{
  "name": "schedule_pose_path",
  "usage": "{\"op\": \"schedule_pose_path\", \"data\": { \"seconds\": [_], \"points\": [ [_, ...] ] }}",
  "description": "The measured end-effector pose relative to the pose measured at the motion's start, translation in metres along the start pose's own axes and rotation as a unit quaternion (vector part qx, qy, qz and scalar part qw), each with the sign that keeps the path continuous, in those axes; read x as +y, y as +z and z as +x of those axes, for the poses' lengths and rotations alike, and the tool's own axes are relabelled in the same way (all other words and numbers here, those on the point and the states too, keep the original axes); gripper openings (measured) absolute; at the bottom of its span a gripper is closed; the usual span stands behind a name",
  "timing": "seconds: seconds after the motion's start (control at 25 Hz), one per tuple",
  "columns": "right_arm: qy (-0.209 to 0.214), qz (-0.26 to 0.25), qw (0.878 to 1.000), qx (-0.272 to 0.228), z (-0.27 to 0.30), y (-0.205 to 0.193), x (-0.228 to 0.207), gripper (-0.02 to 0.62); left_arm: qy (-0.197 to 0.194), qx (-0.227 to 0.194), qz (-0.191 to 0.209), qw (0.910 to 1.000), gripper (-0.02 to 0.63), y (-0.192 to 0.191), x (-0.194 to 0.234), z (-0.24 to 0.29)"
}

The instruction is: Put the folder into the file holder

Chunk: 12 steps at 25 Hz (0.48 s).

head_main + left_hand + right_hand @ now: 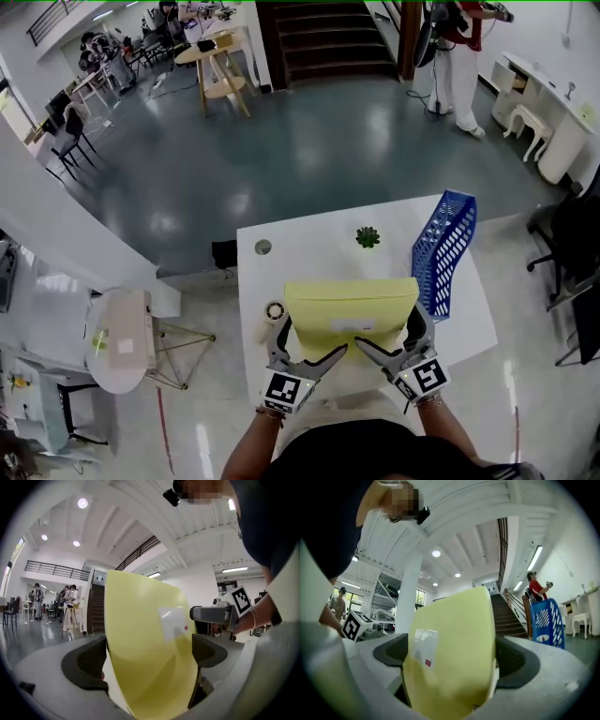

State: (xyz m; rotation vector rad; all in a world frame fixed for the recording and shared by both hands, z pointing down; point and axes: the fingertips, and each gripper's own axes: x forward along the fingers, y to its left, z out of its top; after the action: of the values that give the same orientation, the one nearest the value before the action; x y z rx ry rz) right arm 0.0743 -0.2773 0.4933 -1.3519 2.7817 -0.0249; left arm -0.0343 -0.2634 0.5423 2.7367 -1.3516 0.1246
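Note:
I hold a pale yellow folder point(352, 305) with a white label over the near half of the white table point(309, 246). My left gripper point(307, 345) is shut on its near left edge and my right gripper point(392, 339) on its near right edge. In the left gripper view the folder point(145, 653) stands upright between both pads, and the right gripper point(215, 615) shows beyond it. The right gripper view has the folder point(454, 653) filling its jaws too. The blue mesh file holder point(445, 251) stands at the table's right side, also seen in the right gripper view point(546, 620).
A small green plant point(367, 237) and a grey round cap point(263, 247) sit on the far part of the table. A tape roll point(275, 310) lies at the left edge. A black chair point(572, 253) is to the right, a low white stand point(122, 342) to the left.

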Motion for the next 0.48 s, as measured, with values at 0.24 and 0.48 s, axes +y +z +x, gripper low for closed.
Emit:
{"op": "schedule_pose_path", "data": {
  "seconds": [0.24, 0.48],
  "points": [
    [-0.005, -0.001, 1.000, 0.005, -0.025, 0.000, 0.014, 0.575, -0.010, -0.010, 0.022, 0.9996, 0.560, -0.001, -0.021, -0.028],
    [0.001, 0.000, 1.000, 0.017, -0.043, 0.002, 0.034, 0.575, -0.027, -0.002, 0.043, 0.9987, 0.560, -0.004, -0.039, -0.049]
  ]
}}
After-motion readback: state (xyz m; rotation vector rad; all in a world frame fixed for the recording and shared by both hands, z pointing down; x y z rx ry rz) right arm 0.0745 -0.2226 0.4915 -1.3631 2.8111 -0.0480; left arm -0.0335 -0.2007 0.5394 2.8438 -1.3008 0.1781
